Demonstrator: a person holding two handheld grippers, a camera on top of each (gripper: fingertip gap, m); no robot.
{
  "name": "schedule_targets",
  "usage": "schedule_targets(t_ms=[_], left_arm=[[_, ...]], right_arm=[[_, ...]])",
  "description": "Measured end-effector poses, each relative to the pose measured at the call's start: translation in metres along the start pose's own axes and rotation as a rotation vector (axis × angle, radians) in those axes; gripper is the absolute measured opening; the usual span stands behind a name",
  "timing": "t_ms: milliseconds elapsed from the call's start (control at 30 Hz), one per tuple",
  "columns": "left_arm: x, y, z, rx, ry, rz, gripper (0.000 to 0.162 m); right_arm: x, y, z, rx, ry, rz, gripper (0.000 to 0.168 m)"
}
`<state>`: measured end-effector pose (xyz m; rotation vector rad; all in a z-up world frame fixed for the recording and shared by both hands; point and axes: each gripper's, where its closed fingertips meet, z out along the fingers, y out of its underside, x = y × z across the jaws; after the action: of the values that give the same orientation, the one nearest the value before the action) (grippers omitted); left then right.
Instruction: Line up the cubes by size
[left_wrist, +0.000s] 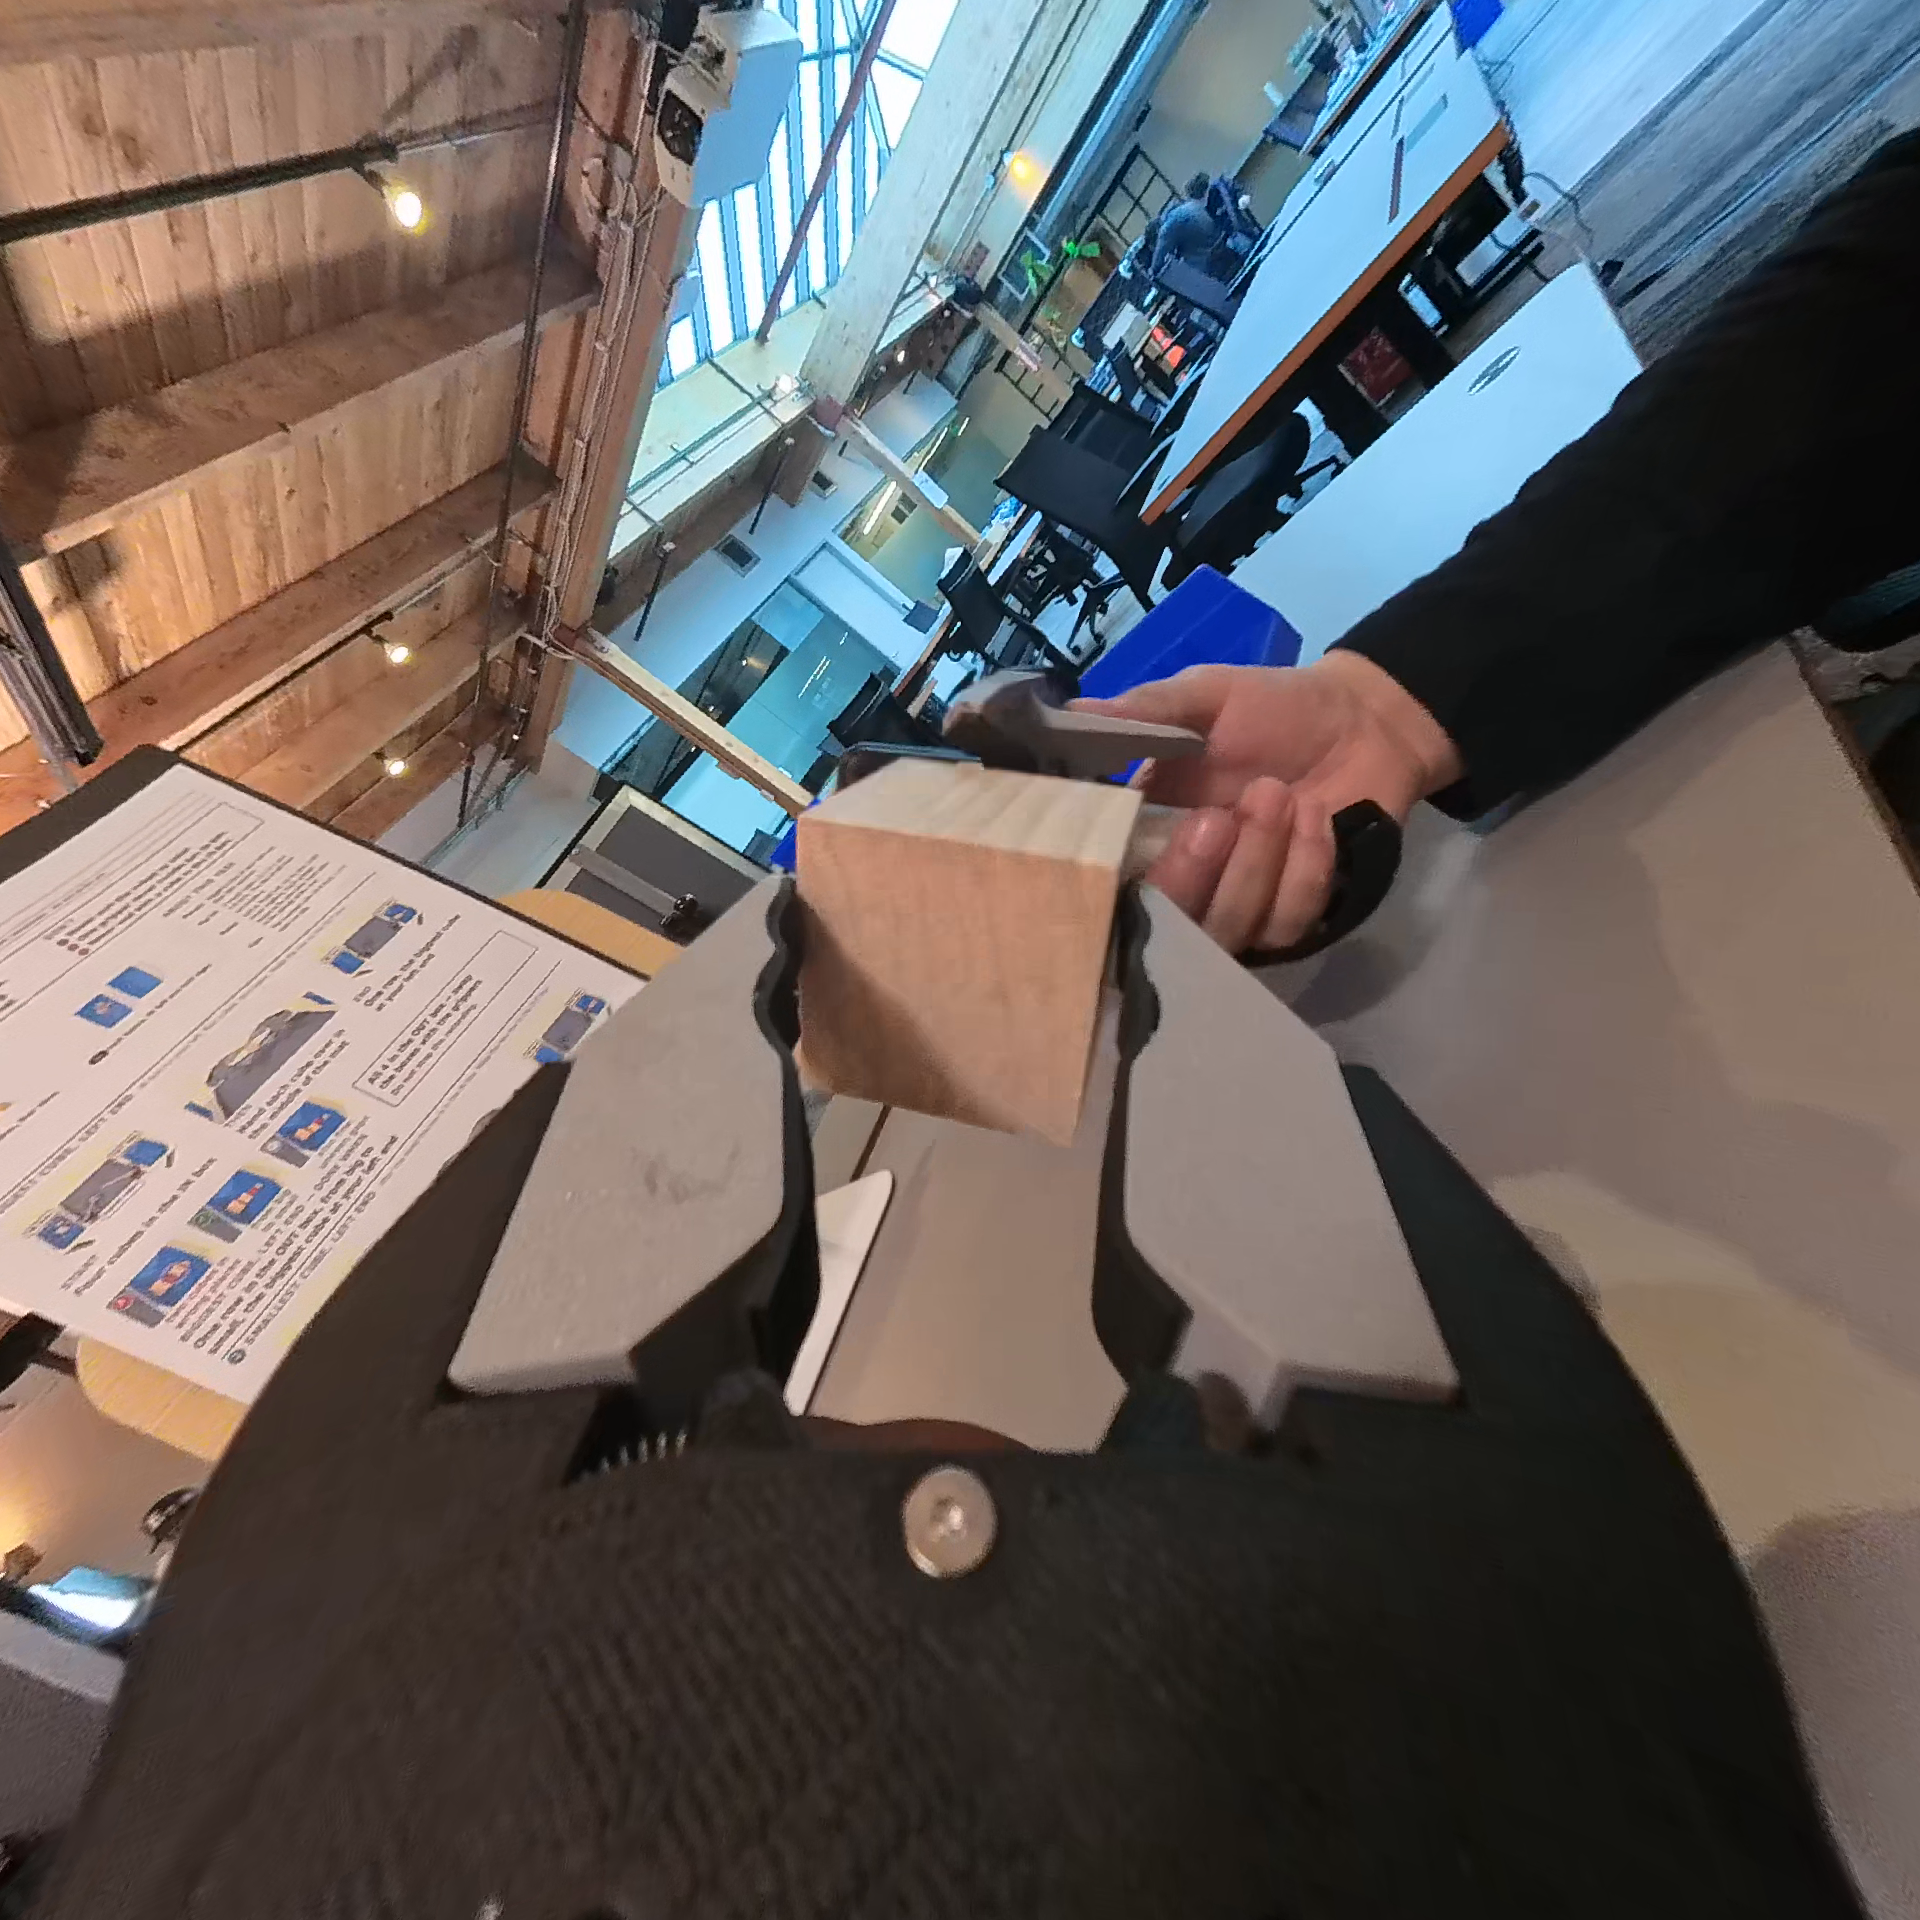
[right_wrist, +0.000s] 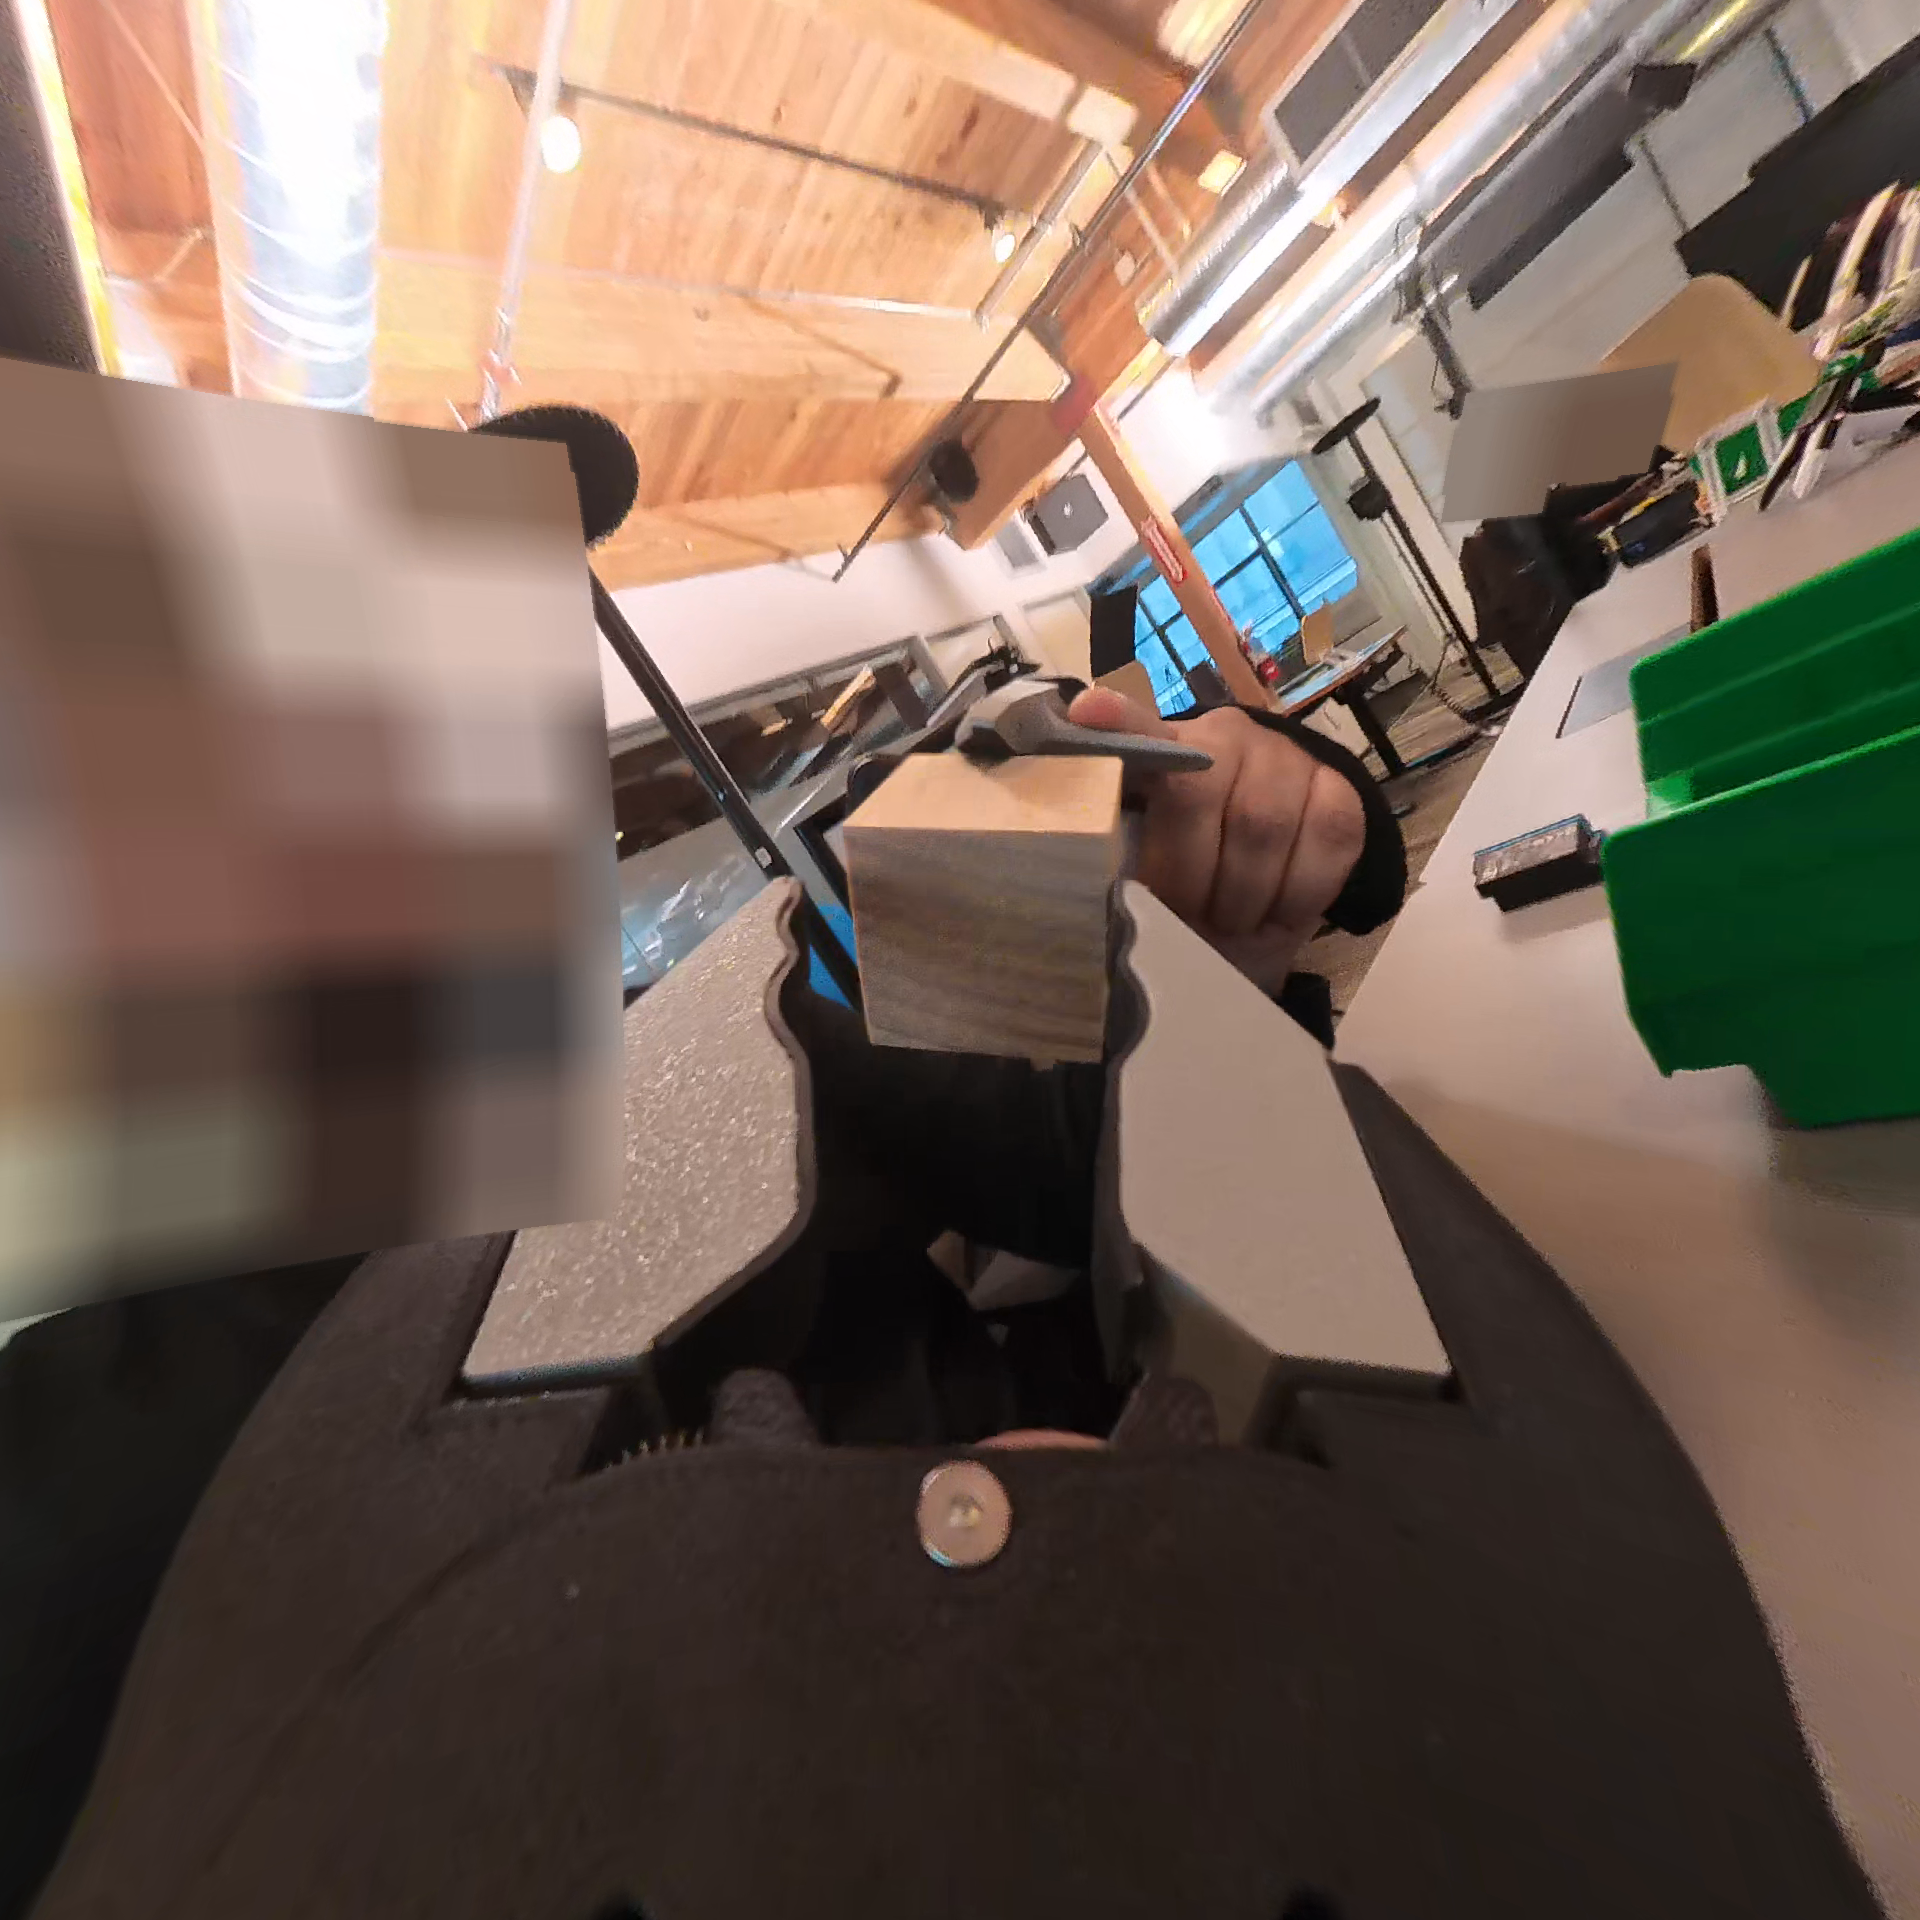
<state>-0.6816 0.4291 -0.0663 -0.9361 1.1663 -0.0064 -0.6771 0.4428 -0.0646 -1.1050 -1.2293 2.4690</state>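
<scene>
You have a pale grey, smooth-topped table (right_wrist: 1558, 1299) under you. On it sit stacked bright green plastic bins (right_wrist: 1766, 883), a small dark rectangular box (right_wrist: 1536, 856) beside them, and a blue plastic bin (left_wrist: 1216, 634).

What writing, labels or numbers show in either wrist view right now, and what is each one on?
Instruction sheet, left wrist view: printed lines with small pictures; legible in part, but I do not repeat writing.
Red sign, far background of right wrist view: too small to read.
Green-and-white cards, upper right: too blurred to read.
Wooden cube: no markings on the faces shown.
</scene>
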Motion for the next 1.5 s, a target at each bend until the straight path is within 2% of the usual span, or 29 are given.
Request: schedule_targets(t_ms=[33,333,1133,1500], left_arm=[[0.000,0.002,0.000,-0.008,-0.002,0.004,0.059],[0.011,0.007,0.007,-0.045,0.026,0.059,0.059],[0.011,0.025,0.008,-0.133,0.025,0.096,0.059],[0.007,0.034,0.012,-0.161,-0.003,0.051,0.059]], right_arm=[[0.002,-0.001,-0.002,0.004,0.013,0.003,0.051],[0.013,0.016,0.006,-0.083,0.063,0.000,0.057],[0.034,0.019,0.000,-0.111,0.204,-0.019,0.055],[0.041,0.014,-0.005,-0.104,0.266,-0.044,0.054]])
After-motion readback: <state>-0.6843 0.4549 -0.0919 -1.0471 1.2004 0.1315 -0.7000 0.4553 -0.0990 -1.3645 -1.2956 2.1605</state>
